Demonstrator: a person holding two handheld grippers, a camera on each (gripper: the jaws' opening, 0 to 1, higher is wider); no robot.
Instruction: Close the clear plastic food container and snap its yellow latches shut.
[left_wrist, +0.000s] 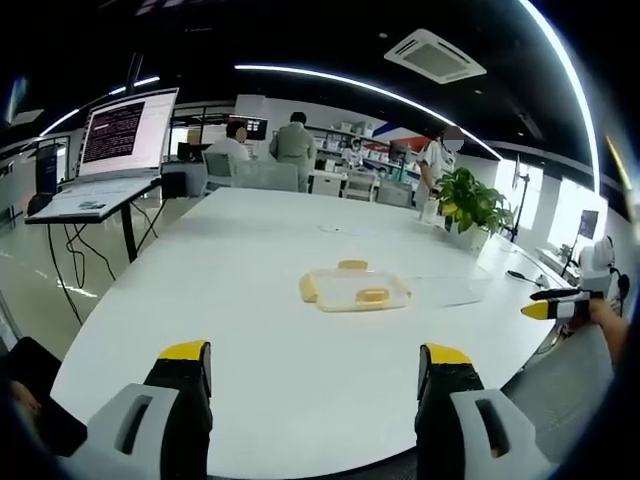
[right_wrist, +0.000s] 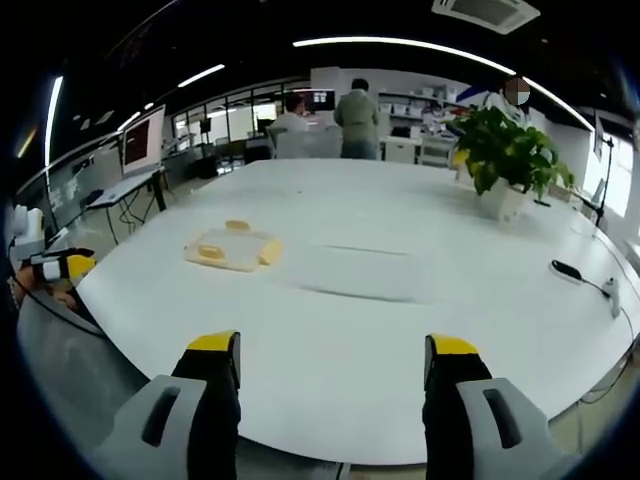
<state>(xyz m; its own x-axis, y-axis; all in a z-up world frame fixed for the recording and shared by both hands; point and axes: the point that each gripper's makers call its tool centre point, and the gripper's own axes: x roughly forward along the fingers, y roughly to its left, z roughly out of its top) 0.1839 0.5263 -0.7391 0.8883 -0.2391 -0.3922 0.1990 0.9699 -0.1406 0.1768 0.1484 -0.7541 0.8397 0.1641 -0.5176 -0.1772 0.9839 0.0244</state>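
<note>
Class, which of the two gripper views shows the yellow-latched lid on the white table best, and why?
The left gripper view: the lid lies near the middle of the picture, ahead of the open left gripper, with its yellow latches distinct. In the right gripper view, the same lid appears smaller and off to the left, its latches harder to separate.

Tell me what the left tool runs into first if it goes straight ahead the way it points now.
Likely the clear container lid with yellow latches, lying on the white table ahead of the open left tool. Nothing sits between them, though depth is hard to judge.
</note>
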